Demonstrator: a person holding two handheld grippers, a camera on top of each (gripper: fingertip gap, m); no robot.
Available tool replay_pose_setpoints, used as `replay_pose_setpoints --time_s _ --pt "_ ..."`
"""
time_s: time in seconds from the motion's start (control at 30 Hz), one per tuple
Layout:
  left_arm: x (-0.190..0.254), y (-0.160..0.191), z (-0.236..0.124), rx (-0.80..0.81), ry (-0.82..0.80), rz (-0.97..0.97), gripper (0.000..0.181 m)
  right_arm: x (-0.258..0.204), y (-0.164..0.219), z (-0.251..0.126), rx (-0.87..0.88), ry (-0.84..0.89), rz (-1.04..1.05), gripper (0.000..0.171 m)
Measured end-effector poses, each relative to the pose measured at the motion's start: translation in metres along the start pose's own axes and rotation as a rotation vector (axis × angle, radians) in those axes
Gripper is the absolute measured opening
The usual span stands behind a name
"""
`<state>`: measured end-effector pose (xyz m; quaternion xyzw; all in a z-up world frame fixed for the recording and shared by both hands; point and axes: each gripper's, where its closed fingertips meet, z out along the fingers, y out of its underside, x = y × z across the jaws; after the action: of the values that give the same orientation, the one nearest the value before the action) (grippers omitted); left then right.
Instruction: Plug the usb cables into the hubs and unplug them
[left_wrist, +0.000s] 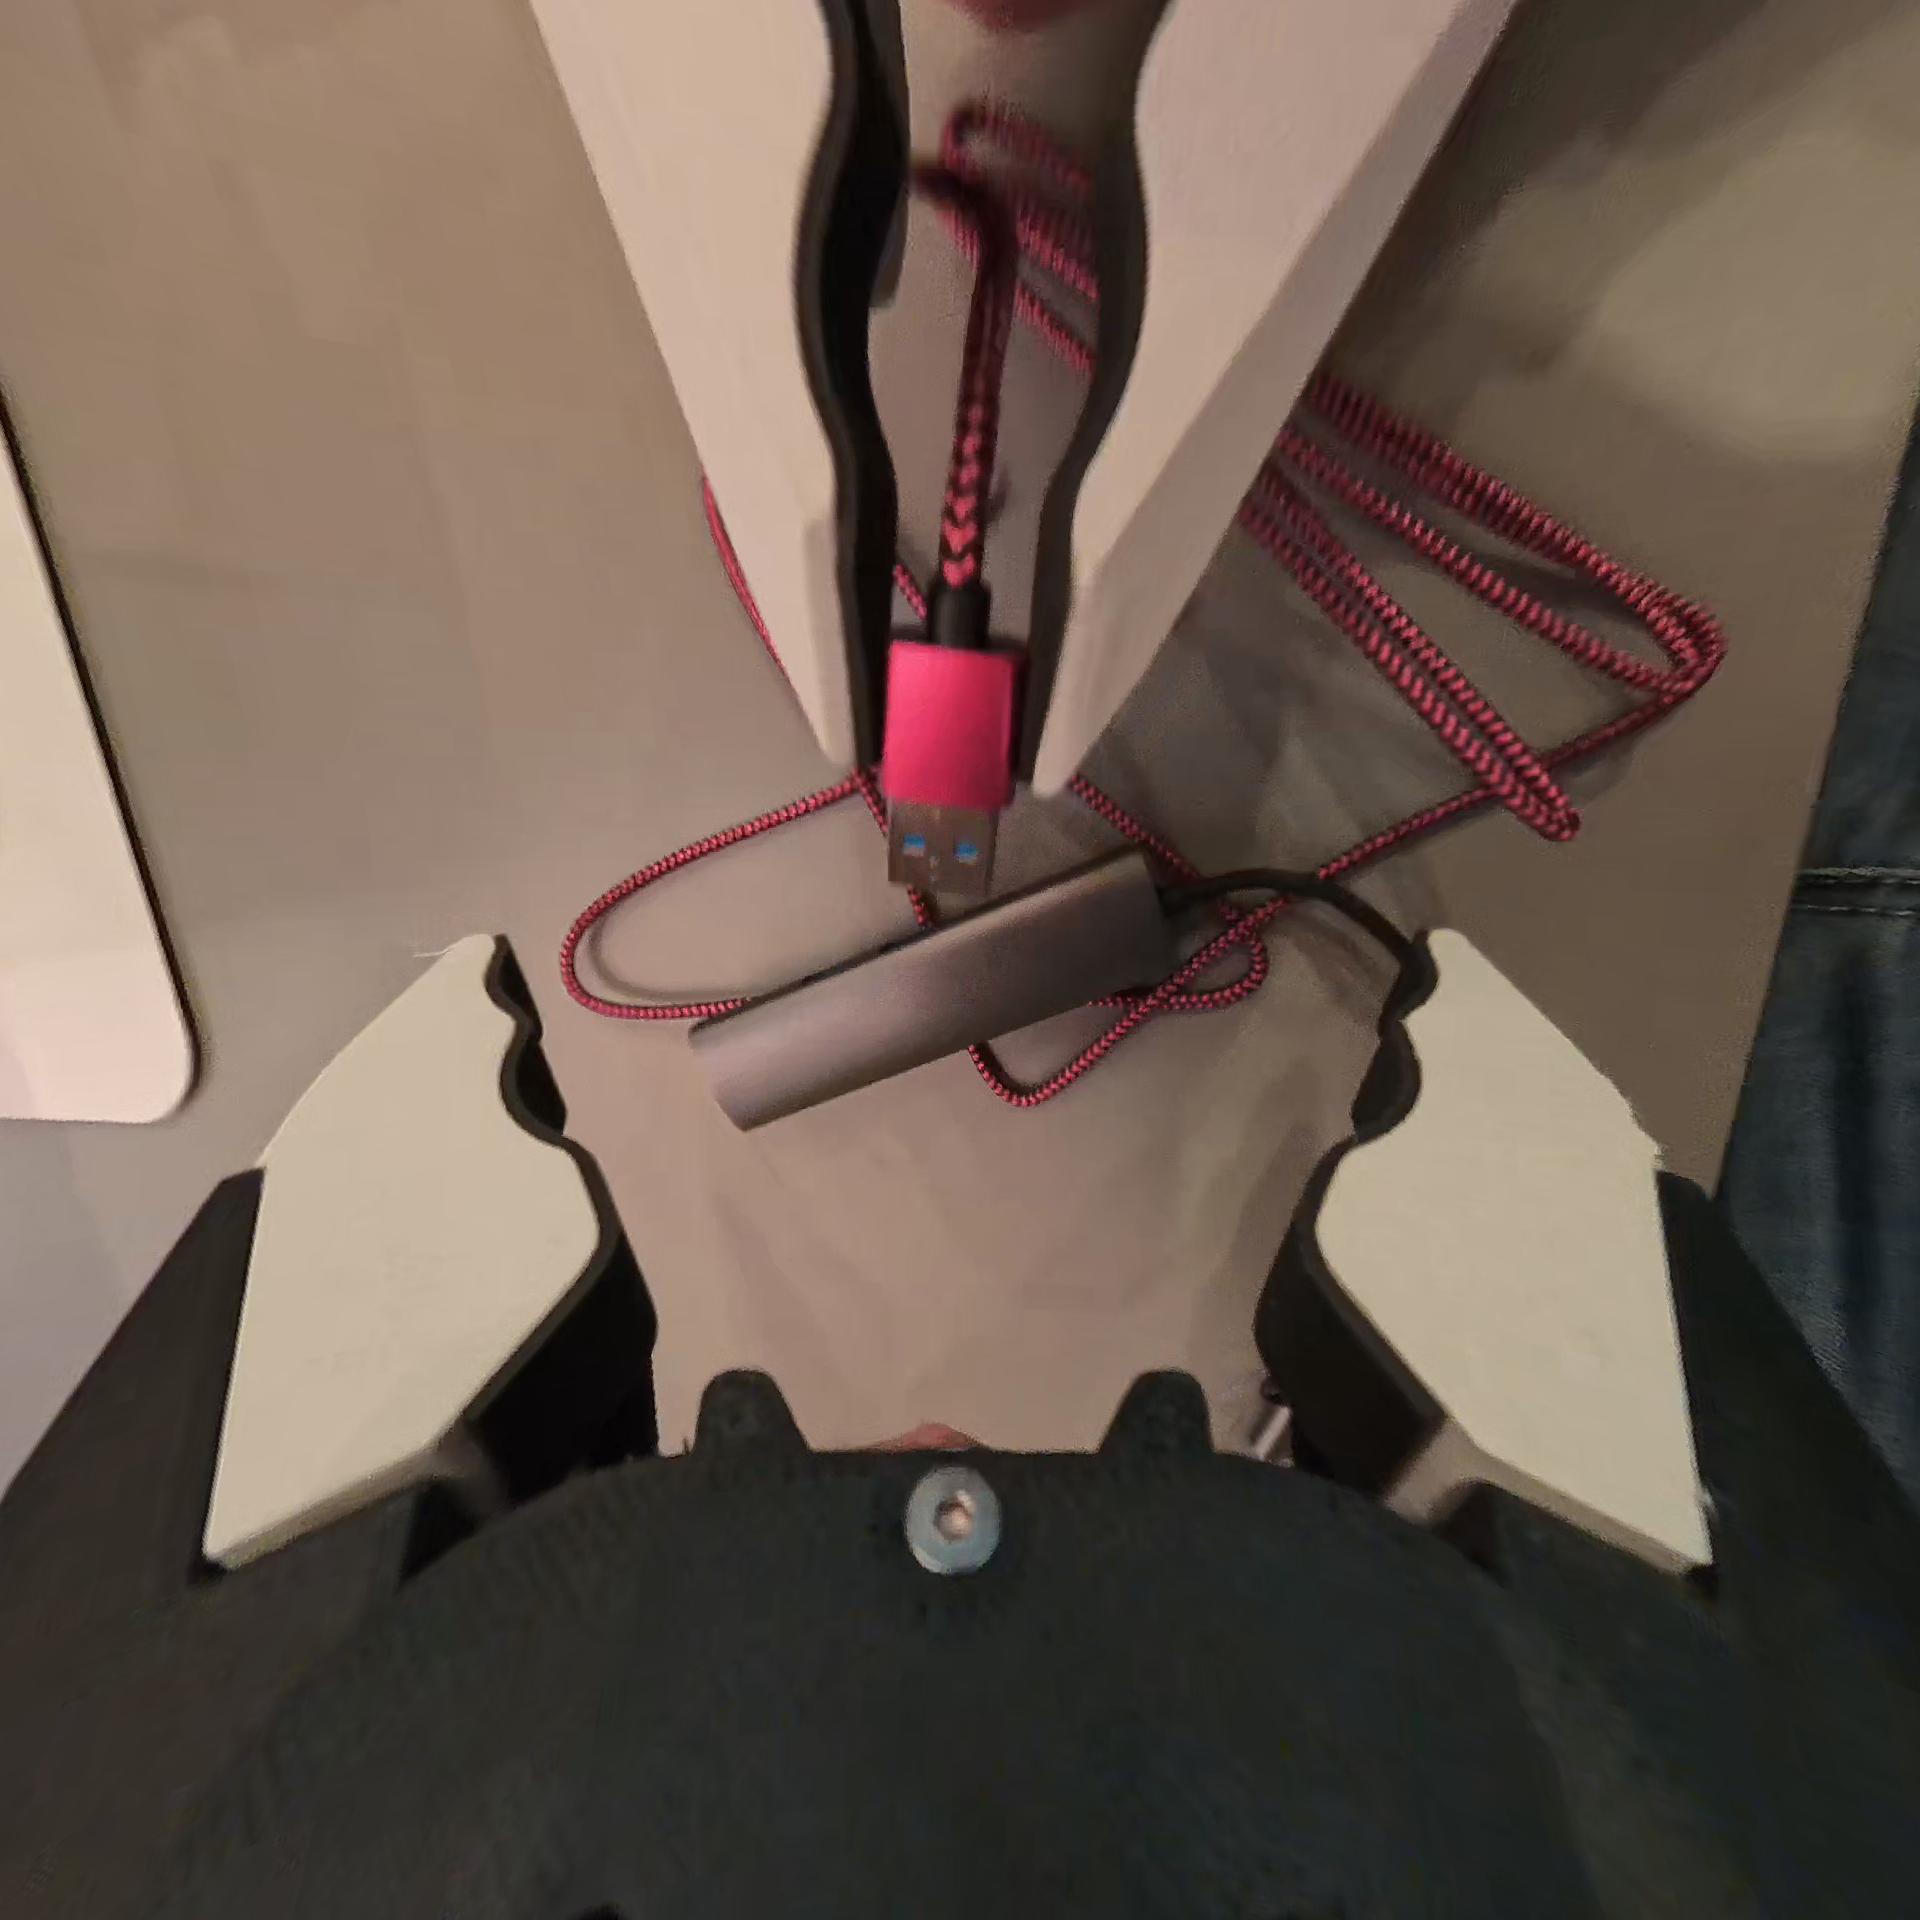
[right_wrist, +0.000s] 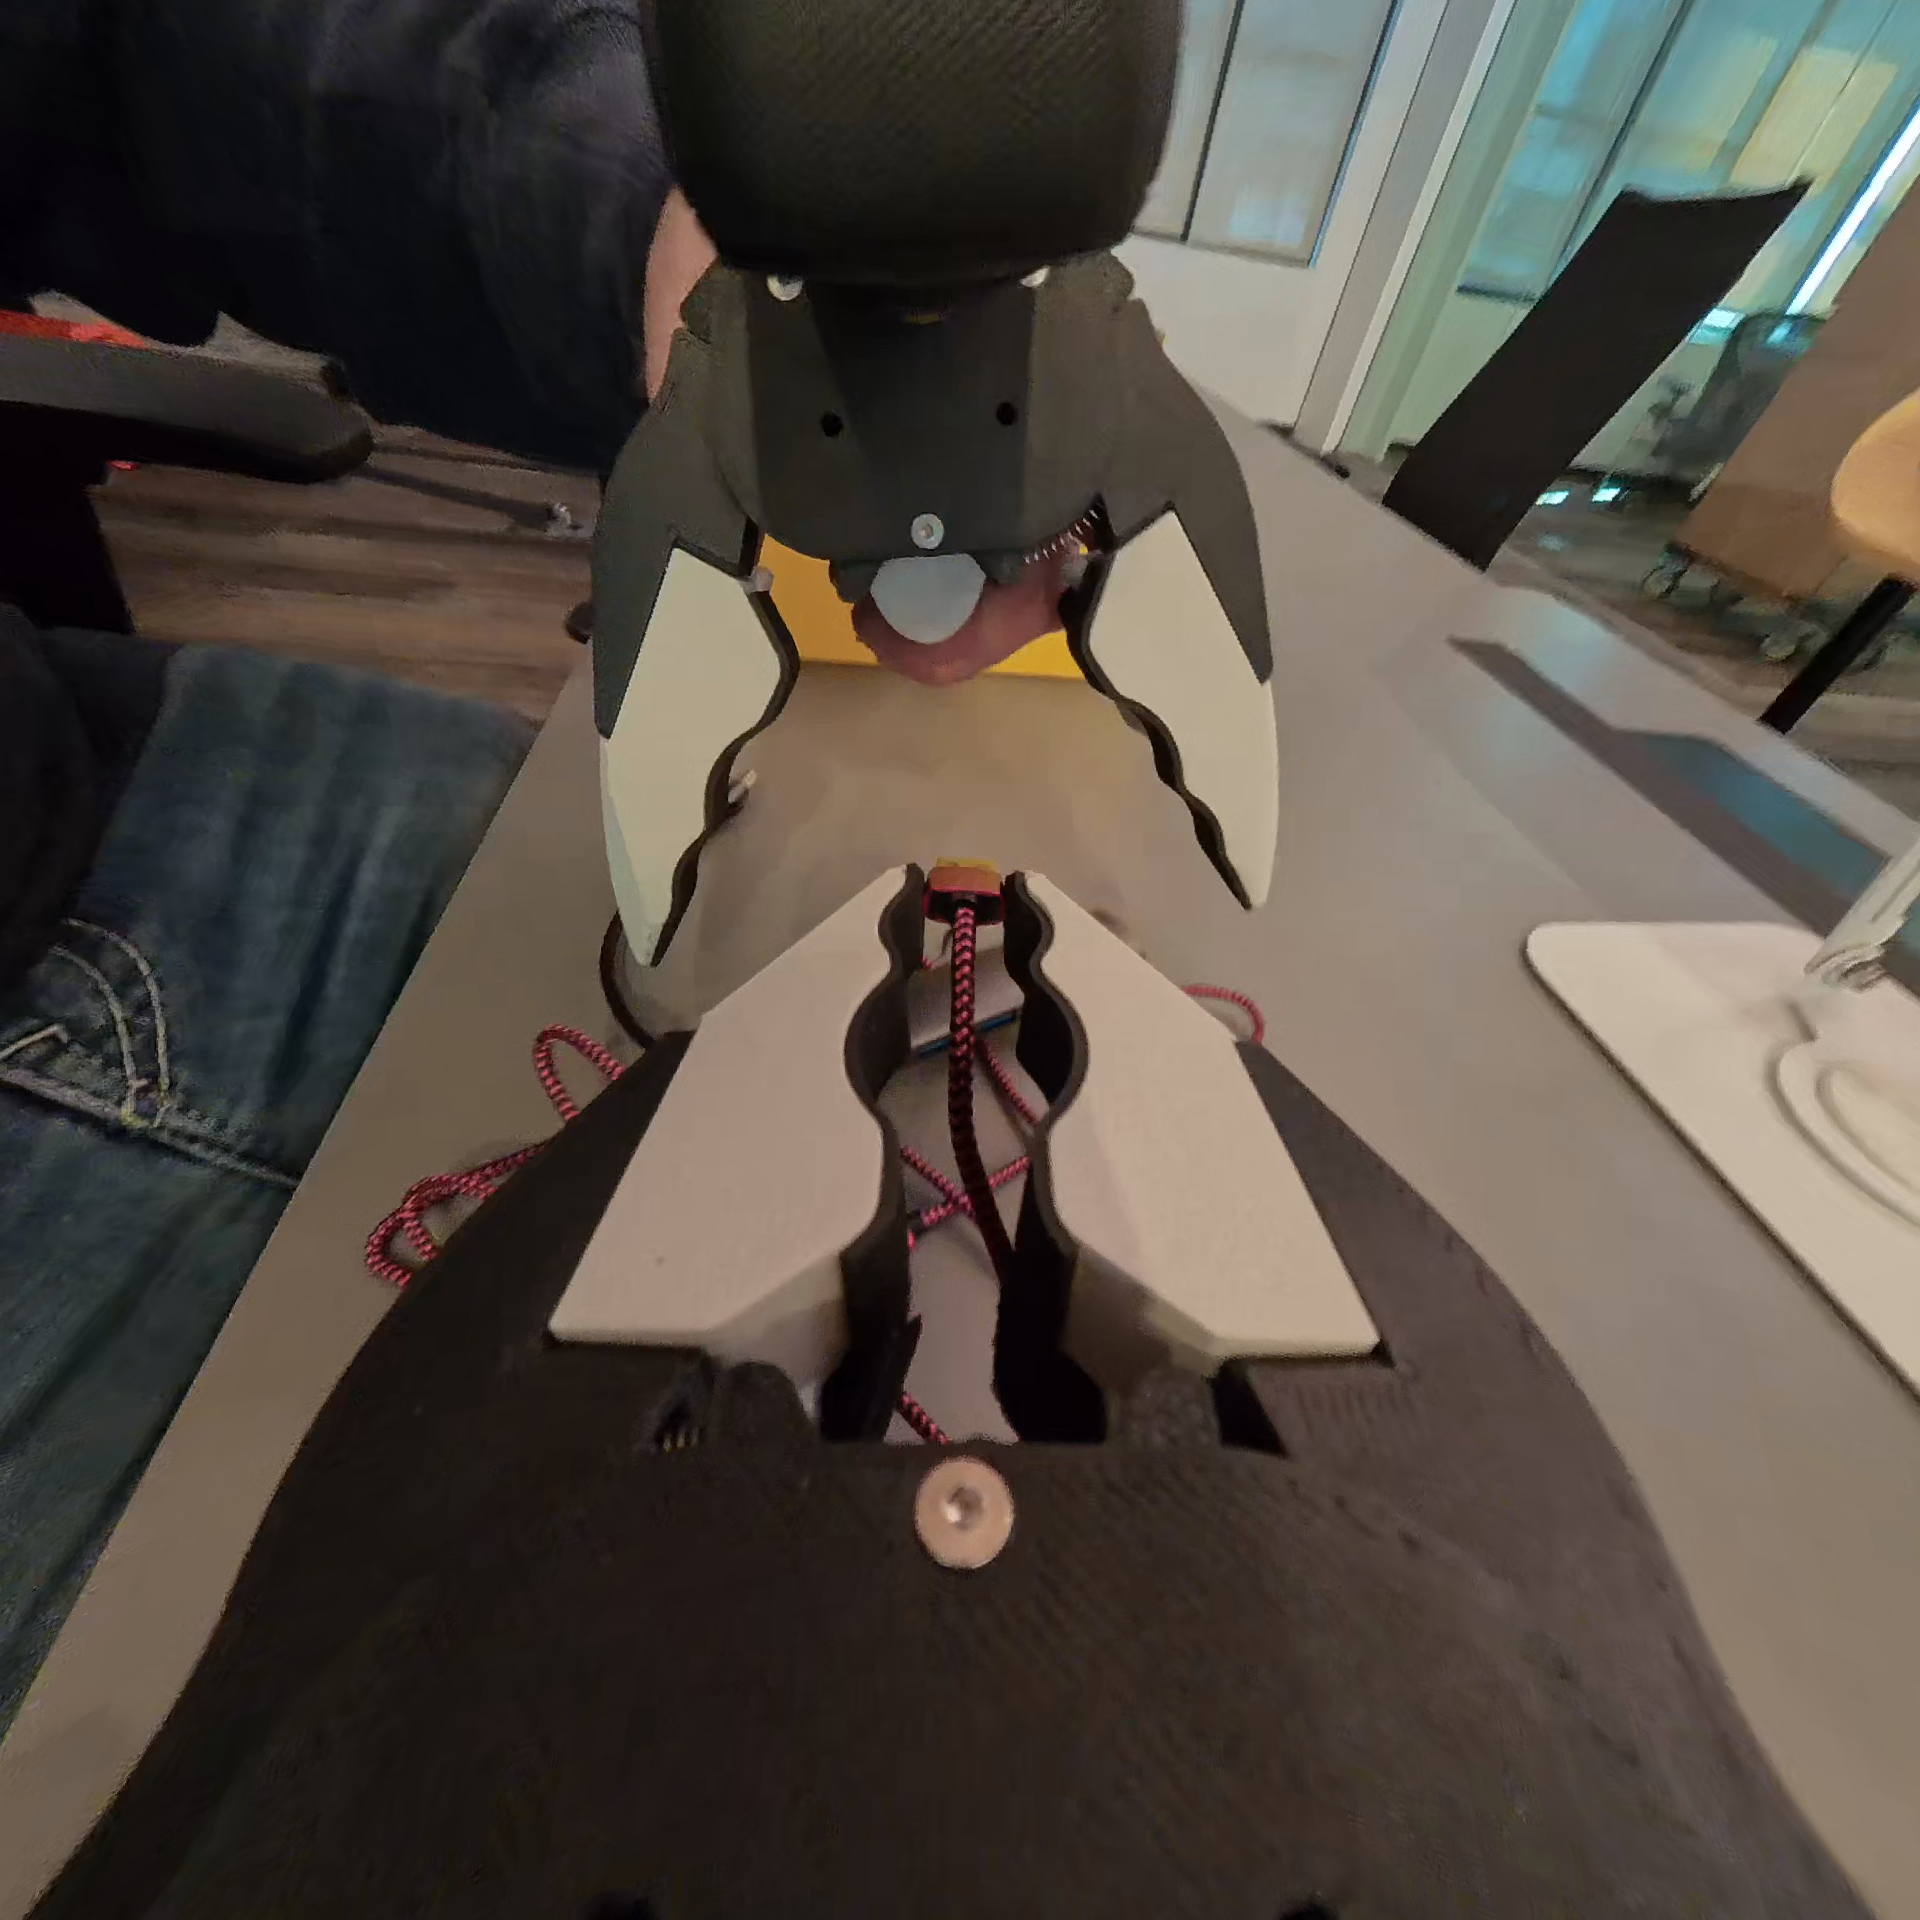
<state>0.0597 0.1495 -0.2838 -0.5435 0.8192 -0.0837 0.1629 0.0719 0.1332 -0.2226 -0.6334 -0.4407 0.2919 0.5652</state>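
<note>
My right hand-held gripper (left_wrist: 951, 764) pinches the pink plug (left_wrist: 948, 727) mid-frame, seemingly not yet in the grey hub (left_wrist: 935, 1003) below, my left hand-held gripper (left_wrist: 961, 1039) gaping empty.

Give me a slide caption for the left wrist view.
Right gripper holds pink USB plug above grey hub; left gripper open.
</note>
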Motion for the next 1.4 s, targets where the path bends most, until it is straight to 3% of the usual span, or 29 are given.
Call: replay_pose_setpoints --time_s 0.1,0.2,0.27,0.47,0.6,0.7,0.73,0.8,0.97,1.1,1.17,1.3,1.4 --pt "0.009 0.016 0.02 -0.07 0.077 -0.132 0.146 0.002 0.018 0.001 -0.077 -0.025 0.03 0.013" --pt "0.008 0.033 0.04 -0.146 0.056 -0.269 0.147 0.003 0.024 0.002 -0.1 -0.03 0.046 0.013" --pt "0.003 0.028 0.045 -0.109 0.048 -0.402 0.146 0.003 0.028 0.002 -0.119 -0.026 0.045 0.013" --pt "0.0 0.037 0.045 -0.123 0.055 -0.528 0.146 0.003 0.032 0.002 -0.122 -0.031 0.061 0.013" --pt "0.002 0.043 0.045 -0.119 0.047 -0.57 0.146 0.003 0.031 0.001 -0.109 -0.035 0.078 0.013" --pt "0.004 0.049 0.042 -0.149 0.042 -0.437 0.132 0.001 0.031 -0.002 -0.106 -0.059 0.101 0.013" --pt "0.009 0.046 0.041 -0.124 0.077 -0.393 0.118 -0.001 0.034 -0.003 -0.124 -0.072 0.106 0.013" --pt "0.009 0.044 0.041 -0.1 0.088 -0.332 0.113 -0.003 0.046 -0.005 -0.196 -0.087 0.109 0.013" --pt "0.006 0.03 0.031 -0.046 0.089 -0.3 0.127 -0.005 0.077 -0.013 -0.37 -0.075 0.097 0.013" --pt "0.006 0.044 0.03 -0.112 0.049 -0.396 0.139 -0.007 0.092 -0.017 -0.46 -0.076 0.11 0.014" --pt "0.007 0.054 0.03 -0.135 0.03 -0.491 0.146 -0.005 0.101 -0.02 -0.531 -0.061 0.099 0.029" --pt "0.014 0.064 0.033 -0.135 0.011 -0.594 0.146 -0.003 0.083 -0.024 -0.524 -0.045 0.08 0.044" --pt "0.014 0.061 0.036 -0.106 -0.012 -0.631 0.146 -0.002 0.063 -0.016 -0.507 -0.055 0.059 0.041"
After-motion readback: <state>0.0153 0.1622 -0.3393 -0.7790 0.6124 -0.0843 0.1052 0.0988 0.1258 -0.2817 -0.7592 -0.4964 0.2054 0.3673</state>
